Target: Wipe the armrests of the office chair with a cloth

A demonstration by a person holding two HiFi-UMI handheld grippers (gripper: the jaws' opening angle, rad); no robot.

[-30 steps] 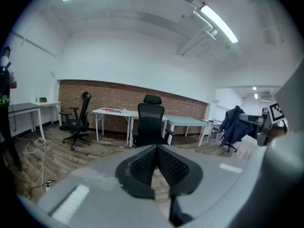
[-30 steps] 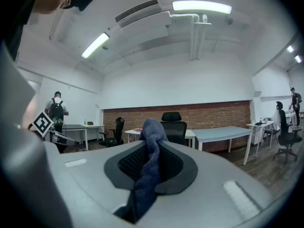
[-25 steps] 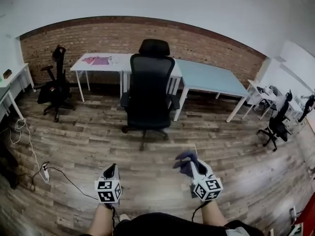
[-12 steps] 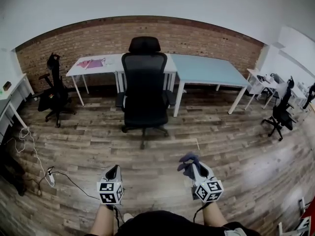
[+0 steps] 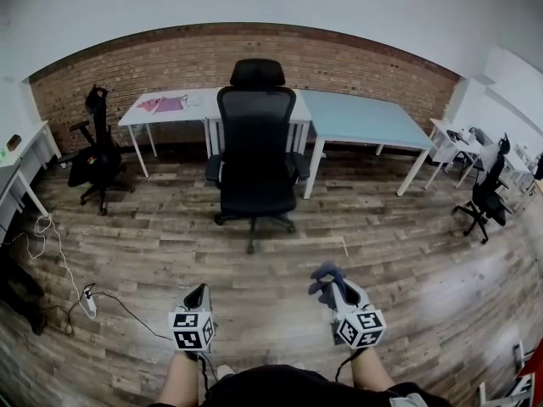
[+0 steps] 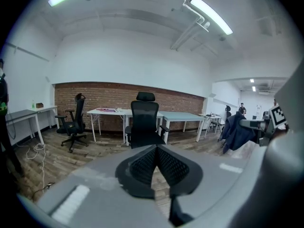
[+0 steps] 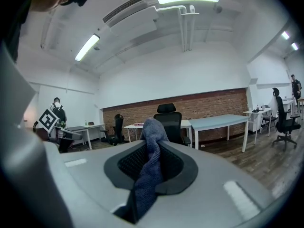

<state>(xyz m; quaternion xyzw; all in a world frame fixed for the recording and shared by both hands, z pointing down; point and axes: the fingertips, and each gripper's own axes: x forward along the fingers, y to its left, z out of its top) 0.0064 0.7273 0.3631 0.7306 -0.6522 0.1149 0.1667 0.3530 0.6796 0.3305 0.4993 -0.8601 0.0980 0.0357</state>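
Office chair [image 5: 254,155]: there it is, black, tall mesh back with a headrest on top, standing upright on its wheeled base at the far side of the wooden floor [image 5: 153,244], just in front of the white desk [image 5: 182,107].
Armrests [image 5: 303,166]: two dark pads, one either side of the seat, and nothing is touching them.
Cloth [image 7: 149,175]: dark blue with a nubbly, towel-like weave, bunched into one thick fold. It pokes up above the tips and trails down through the gap between them.
Right tongs [image 5: 337,293]: clamped on the cloth, held low over the near edge of the floor and well apart from the chair.
Left tongs [image 6: 156,150]: tips pressed together with nothing between them, aimed across the room at the chair.
Cloth's place: in the right tongs, out in front of the person, and the chair is far beyond it.
Backdrop: a pale blue desk [image 5: 365,121] butts up beside the white one, with a brick wall [image 5: 170,66] behind both and a second black chair [image 5: 97,155] off by the left edge of the floor.
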